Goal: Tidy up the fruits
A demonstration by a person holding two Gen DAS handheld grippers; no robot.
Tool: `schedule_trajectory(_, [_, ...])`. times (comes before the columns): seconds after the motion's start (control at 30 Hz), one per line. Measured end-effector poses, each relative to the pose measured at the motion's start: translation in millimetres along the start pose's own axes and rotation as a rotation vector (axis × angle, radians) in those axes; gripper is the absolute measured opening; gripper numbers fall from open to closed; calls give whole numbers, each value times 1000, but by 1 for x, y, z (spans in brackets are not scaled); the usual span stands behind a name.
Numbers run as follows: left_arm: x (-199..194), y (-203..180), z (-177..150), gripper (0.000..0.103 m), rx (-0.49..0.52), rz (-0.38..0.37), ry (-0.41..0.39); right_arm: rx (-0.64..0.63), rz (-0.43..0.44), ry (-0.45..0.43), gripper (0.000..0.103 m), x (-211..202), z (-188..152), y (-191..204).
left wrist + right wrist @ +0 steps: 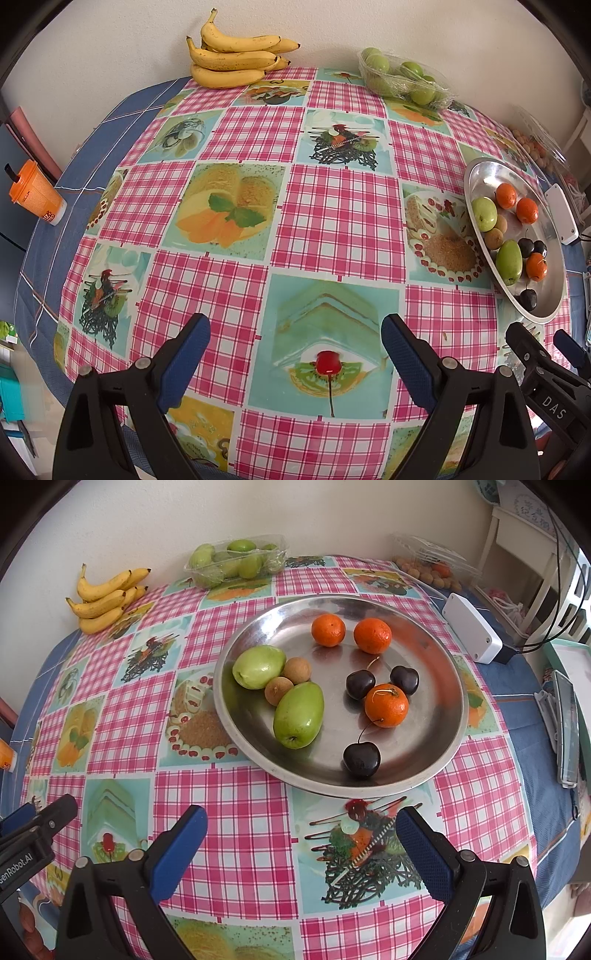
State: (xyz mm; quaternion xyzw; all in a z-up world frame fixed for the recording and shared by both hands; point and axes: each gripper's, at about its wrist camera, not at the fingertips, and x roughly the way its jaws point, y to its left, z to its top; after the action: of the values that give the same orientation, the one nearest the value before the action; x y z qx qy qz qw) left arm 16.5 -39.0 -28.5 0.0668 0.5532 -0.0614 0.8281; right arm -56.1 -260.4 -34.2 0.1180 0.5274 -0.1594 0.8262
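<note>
A metal plate point(436, 657) point(484, 177) holds three oranges point(386, 705), two green fruits point(298, 715), two brown longans point(279, 690) and three dark cherries point(362, 759). My right gripper point(301, 823) is open and empty, a little in front of the plate's near rim. My left gripper point(295, 328) is open and empty over the tablecloth, well left of the plate. The right gripper's tips also show in the left wrist view point(543, 338).
Bananas point(232, 55) point(107, 598) lie at the table's back edge. A clear box of green fruits point(402, 79) point(236, 561) stands beside them. A clear box of longans point(432, 568), a white adapter point(472, 633) and an orange cup point(37, 194) stand near the edges.
</note>
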Motion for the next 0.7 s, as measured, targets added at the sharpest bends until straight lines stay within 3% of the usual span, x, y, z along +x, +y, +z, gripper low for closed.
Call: schedule_trajectory(0.7, [0, 1, 0, 94, 0, 1, 2, -11, 2, 12, 103, 3, 0, 2])
